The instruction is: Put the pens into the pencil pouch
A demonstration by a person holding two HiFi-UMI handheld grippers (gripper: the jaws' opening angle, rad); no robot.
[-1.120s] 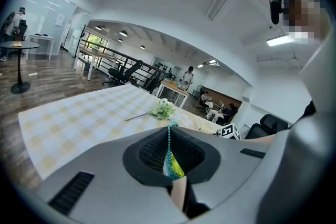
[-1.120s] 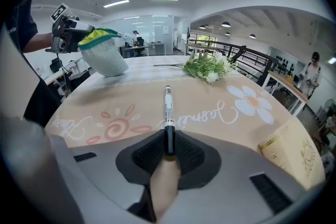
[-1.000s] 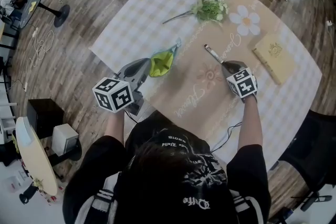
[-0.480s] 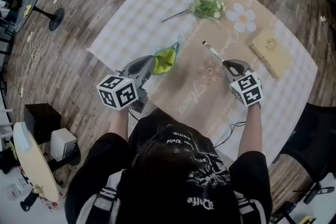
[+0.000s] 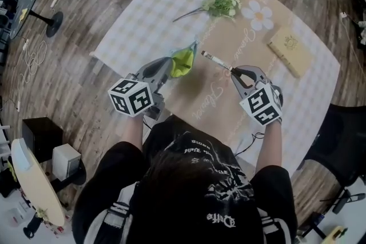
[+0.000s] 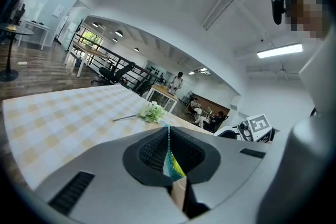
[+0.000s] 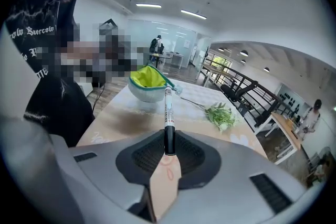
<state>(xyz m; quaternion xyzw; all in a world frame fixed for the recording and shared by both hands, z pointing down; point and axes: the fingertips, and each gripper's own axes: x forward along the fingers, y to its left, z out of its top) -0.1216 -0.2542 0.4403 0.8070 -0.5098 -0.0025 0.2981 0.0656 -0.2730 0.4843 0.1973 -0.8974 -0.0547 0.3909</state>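
The pencil pouch [image 5: 183, 60], lime green inside with a teal zipper edge, is held open and raised over the table's near left part. My left gripper [image 5: 170, 66] is shut on its near rim; in the left gripper view the teal edge [image 6: 169, 155] sits pinched between the jaws of the left gripper [image 6: 170, 152]. My right gripper [image 5: 233, 72] is shut on the black end of a white pen [image 5: 214, 60], which is lifted off the table and points left toward the pouch. In the right gripper view the pen [image 7: 168, 110] sticks out of the right gripper [image 7: 168, 147] toward the pouch [image 7: 148, 81].
A bunch of green and white flowers [image 5: 220, 4] lies at the table's far side, also seen as flowers [image 7: 220, 115]. A tan book [image 5: 291, 51] lies at the right. The tablecloth [image 5: 143, 20] is checked and beige. A black chair [image 5: 343, 151] stands at the right.
My right gripper has risen with the pen, rolled, and carried it left toward the pouch. The left gripper keeps the pouch where it was.
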